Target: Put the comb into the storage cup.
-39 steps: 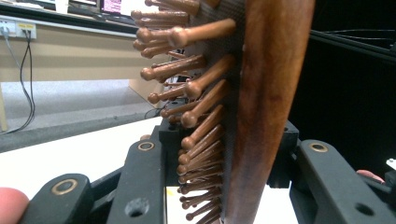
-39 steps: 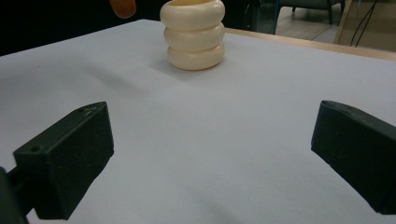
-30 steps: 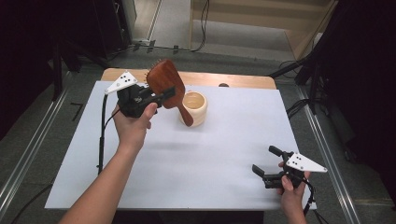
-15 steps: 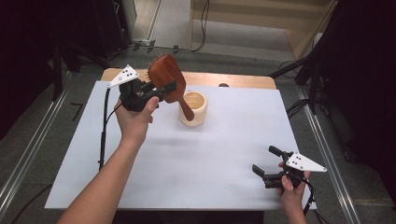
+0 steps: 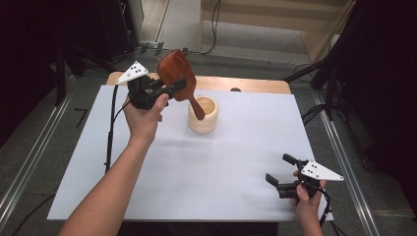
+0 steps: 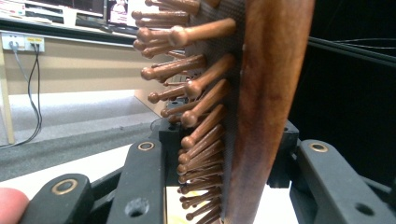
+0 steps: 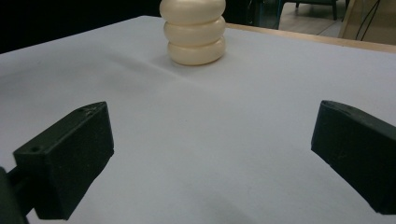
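Left tongs [image 5: 169, 91] clamp wooden pin-bristle hairbrush [image 5: 173, 69].

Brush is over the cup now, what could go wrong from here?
1. The left gripper holds the wooden hairbrush by its head, with bristles against one jaw in the left gripper view; that uneven contact might let it twist.
2. The handle tip sits at the rim of the cream cup; a nudge could tip the cup.
3. The right gripper rests open, far off, so nothing steadies the cup.
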`<state>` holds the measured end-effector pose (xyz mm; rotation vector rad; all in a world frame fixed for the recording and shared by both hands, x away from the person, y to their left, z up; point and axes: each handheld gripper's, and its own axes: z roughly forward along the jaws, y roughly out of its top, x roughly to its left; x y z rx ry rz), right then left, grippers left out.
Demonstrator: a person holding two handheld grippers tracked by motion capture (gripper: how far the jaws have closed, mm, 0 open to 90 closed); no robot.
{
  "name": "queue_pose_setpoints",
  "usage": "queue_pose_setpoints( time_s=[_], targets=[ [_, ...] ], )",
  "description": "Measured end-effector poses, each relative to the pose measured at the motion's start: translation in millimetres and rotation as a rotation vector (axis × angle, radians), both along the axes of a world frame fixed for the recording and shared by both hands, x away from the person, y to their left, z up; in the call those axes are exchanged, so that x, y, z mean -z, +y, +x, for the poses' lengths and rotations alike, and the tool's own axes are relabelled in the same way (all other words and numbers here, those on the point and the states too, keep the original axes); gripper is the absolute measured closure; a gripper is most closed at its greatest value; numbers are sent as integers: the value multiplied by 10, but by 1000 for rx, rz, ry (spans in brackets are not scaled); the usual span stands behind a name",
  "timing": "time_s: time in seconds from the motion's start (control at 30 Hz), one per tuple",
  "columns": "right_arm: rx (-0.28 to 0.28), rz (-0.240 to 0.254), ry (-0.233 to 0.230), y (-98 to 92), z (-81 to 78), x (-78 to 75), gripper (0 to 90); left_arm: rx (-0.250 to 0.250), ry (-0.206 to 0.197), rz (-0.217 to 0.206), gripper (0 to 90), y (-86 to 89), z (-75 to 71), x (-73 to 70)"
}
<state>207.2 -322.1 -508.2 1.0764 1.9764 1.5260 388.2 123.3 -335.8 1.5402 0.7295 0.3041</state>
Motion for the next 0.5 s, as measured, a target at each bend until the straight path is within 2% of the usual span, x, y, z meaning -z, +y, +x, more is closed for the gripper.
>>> queue_pose_setpoints(
  time_s=[0.23,0.5],
  targets=[
    [-2,-1,0,-1,5,3,0,-10,1,-3,601,-7,65,-21],
    [-4,1,1,-3,7,7,0,-23,13,-29,601,-5,136,2]
  ],
)
